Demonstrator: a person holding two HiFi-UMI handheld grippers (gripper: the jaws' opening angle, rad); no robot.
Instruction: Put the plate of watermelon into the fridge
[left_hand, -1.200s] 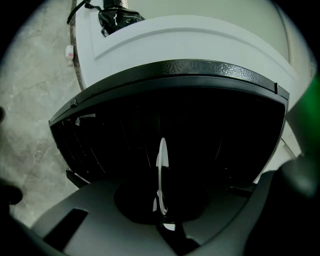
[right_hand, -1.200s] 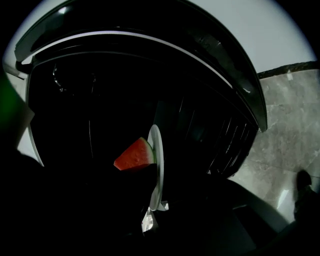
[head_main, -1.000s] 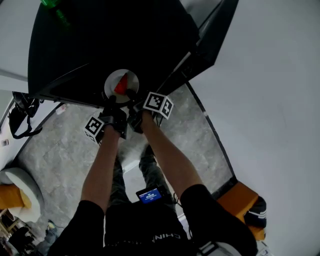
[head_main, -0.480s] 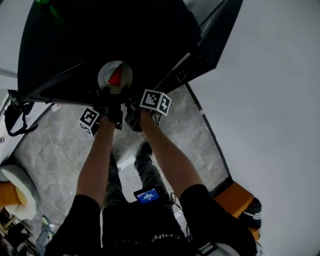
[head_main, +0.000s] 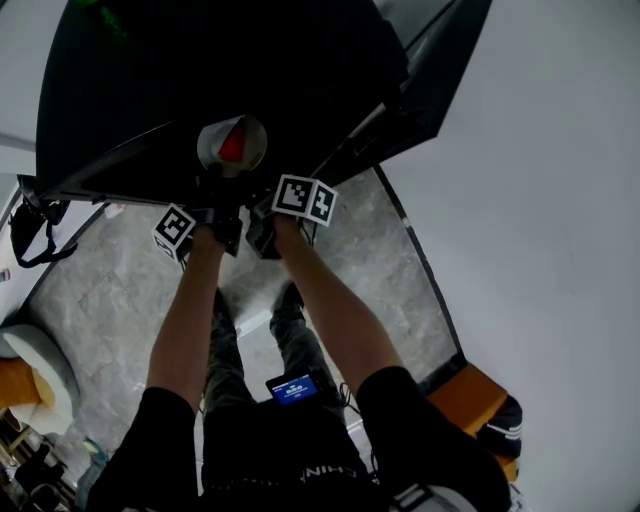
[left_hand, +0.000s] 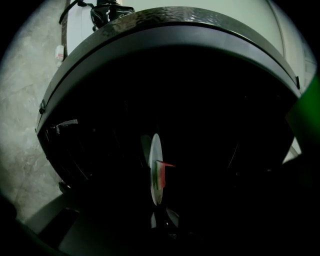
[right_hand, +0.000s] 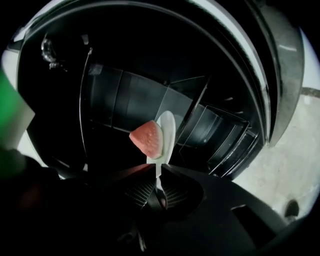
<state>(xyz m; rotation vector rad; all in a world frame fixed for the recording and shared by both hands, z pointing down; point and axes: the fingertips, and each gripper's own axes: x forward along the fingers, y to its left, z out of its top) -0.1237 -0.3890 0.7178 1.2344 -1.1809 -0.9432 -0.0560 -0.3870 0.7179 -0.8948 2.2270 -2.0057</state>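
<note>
The plate (right_hand: 167, 132) is gripped by its near rim in the right gripper (right_hand: 155, 170), whose jaws are closed tight on it. The left gripper (left_hand: 159, 220) is made out only dimly, and appears pinched on the same rim just beside it. The watermelon slice (right_hand: 147, 138) is carried on the plate's upper face. The plate is held just inside the mouth of the open fridge (head_main: 200, 70), and it is judged to be in the air, not yet set down. The carrying is judged nearly done; lowering onto a shelf, release and withdrawal are left. Beyond the plate, dark open room is seen. Bins (right_hand: 225, 140) edge one side, the open door (head_main: 420, 80) stands to the right, and an unidentified green object (left_hand: 305, 110) appears above.
</note>
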